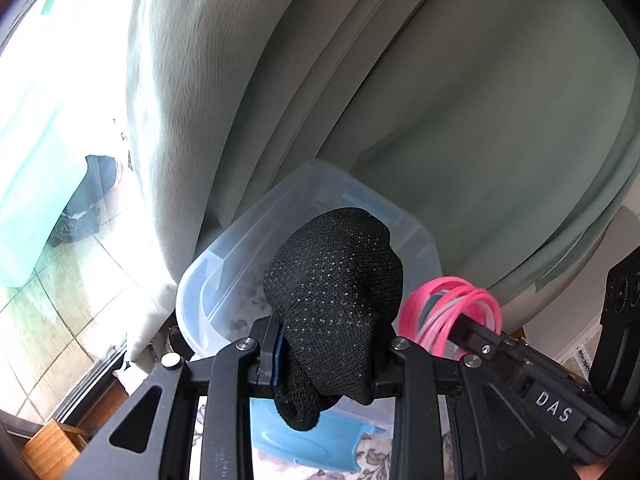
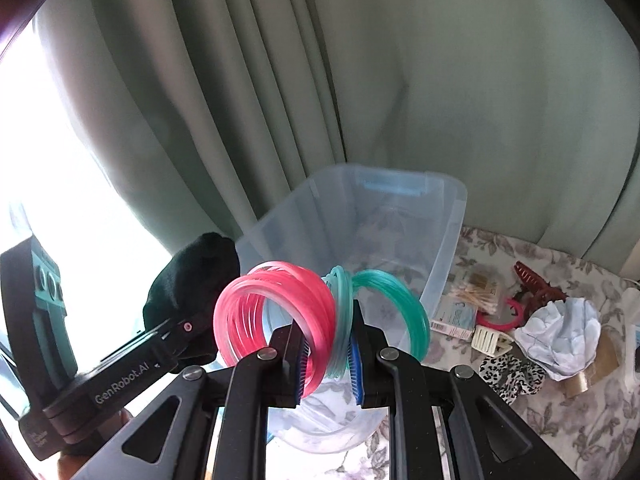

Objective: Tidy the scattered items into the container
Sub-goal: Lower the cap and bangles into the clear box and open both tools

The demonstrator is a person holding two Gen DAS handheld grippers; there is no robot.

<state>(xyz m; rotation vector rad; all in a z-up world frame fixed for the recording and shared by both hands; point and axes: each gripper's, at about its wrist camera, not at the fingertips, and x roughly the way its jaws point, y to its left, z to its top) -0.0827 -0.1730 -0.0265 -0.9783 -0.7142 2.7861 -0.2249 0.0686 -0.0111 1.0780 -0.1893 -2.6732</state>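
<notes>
My left gripper [image 1: 326,344] is shut on a black speckled fabric piece [image 1: 336,300] that bulges up between its fingers, just over the near end of a clear plastic bin [image 1: 240,248]. My right gripper [image 2: 326,344] is shut on a bundle of pink and teal plastic rings [image 2: 280,312], held over the same clear bin [image 2: 448,232]. In the left wrist view the pink rings [image 1: 448,312] and the right gripper's finger show at the right. The right wrist view catches the black fabric [image 2: 192,280] in the left gripper at its left.
Grey-green curtains [image 2: 280,80] hang right behind the bin. On the floral cloth [image 2: 560,408] to the right lie cotton swabs [image 2: 476,292], a dark red hair claw [image 2: 536,284], a cream clip [image 2: 490,340], a leopard scrunchie [image 2: 512,372] and crumpled paper [image 2: 560,336]. A blue lid [image 1: 316,444] lies under the left gripper.
</notes>
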